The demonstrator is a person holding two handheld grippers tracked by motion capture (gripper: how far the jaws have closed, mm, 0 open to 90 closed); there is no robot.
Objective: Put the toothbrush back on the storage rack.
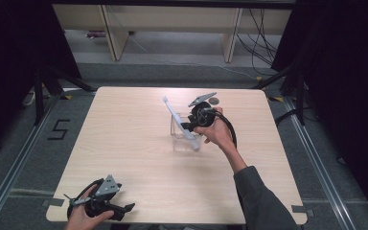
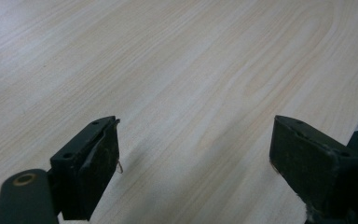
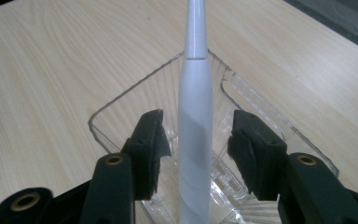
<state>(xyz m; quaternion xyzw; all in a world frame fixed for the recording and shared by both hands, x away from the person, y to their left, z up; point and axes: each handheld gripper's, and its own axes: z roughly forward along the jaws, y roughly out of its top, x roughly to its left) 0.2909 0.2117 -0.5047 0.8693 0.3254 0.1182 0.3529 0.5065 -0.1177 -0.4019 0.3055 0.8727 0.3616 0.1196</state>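
Worktop [image 1: 139,158]: light wood-grain, square-ish, largest thing here; all else placed rel. to clear box.

Clear box [image 1: 178,129]: transparent plastic, open-topped, ribbed walls, sits a bit right of worktop centre, toward far half. In right gripper view its rim [image 3: 121,100] shows directly under the tongs.

Right tongs [image 3: 196,147]: held by person's right hand [image 1: 215,132], hovering at the box's right/near side, reaching over it. Jaws partway apart, one each side of the white stick, visible gap both sides; not clamped on it, as far as right gripper view shows.

Left tongs [image 2: 193,158]: well away from box, at near-left corner of worktop, in left hand [image 1: 84,215]. Jaws spread wide, nothing between, bare wood beneath.

White toothbrush-like stick [image 3: 195,135]: slim, white, lower end in the box, leaning w/ upper end [image 1: 167,105] poking out past box's far-left rim.

Small dark disc [image 1: 214,100]: on worktop just beyond box, to far right.
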